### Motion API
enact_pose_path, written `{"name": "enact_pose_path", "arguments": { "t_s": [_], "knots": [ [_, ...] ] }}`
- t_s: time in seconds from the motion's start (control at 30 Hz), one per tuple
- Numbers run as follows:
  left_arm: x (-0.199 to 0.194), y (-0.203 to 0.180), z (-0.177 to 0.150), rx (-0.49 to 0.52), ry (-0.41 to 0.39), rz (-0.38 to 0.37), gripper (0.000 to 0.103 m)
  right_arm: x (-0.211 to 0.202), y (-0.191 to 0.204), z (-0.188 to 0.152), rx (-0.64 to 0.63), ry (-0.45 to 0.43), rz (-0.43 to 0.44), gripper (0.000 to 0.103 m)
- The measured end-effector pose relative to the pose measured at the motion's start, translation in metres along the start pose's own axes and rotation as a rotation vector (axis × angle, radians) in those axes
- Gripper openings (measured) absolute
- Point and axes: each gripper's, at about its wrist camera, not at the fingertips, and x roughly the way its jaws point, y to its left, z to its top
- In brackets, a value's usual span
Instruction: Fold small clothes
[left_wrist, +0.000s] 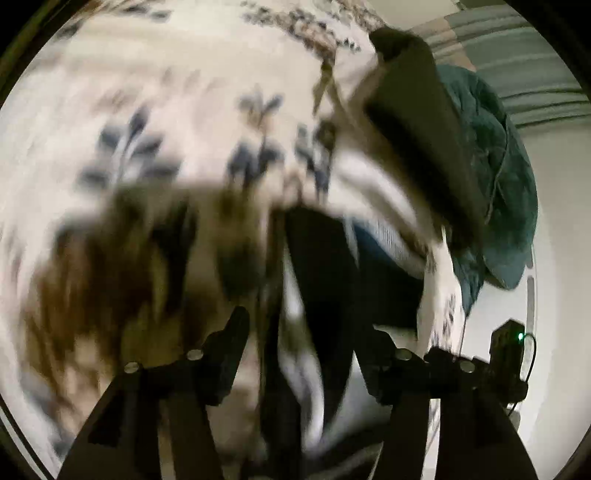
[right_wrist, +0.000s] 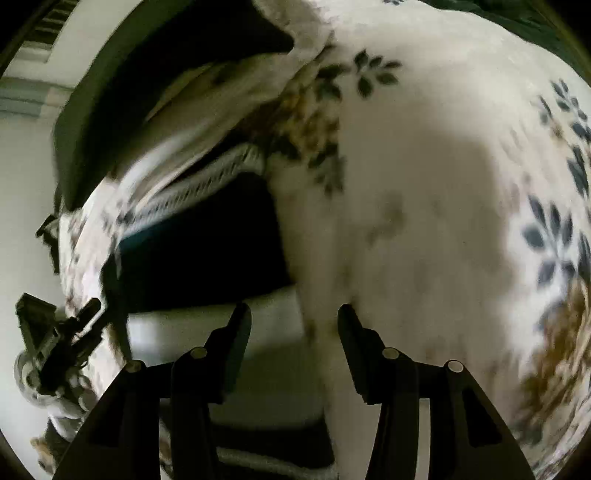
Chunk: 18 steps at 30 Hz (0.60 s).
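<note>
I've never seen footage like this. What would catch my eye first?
Probably the white bedspread printed with dark blue leaf sprigs, filling most of both views. Next, the dark garment with a striped white edge, lying left of centre in the right wrist view. Then the black right gripper at the bottom, jaws apart.

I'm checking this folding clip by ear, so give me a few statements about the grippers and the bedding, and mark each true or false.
1. The right gripper is open, with nothing between its fingers. True.
2. The bedspread is plain red. False: it is white with a dark leaf print.
3. A teal quilted cloth shows in the left wrist view. True.
4. The left gripper is clamped shut. False: its fingers stand apart, with blurred dark and white cloth between them.
</note>
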Motion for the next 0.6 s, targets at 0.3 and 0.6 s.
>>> {"name": "enact_pose_path", "arguments": {
  "t_s": [0.3,0.6],
  "knots": [
    [0.025,0.002,-0.081,0.045,0.022,0.080,0.015,0.011,-0.058,-0.109,0.125,0.102,0.090,0.051],
    [-0.010,0.002,-0.091,0.054,0.058,0.075,0.033,0.004,-0.094,-0.179,0.163,0.122,0.056,0.051]
  ]
}}
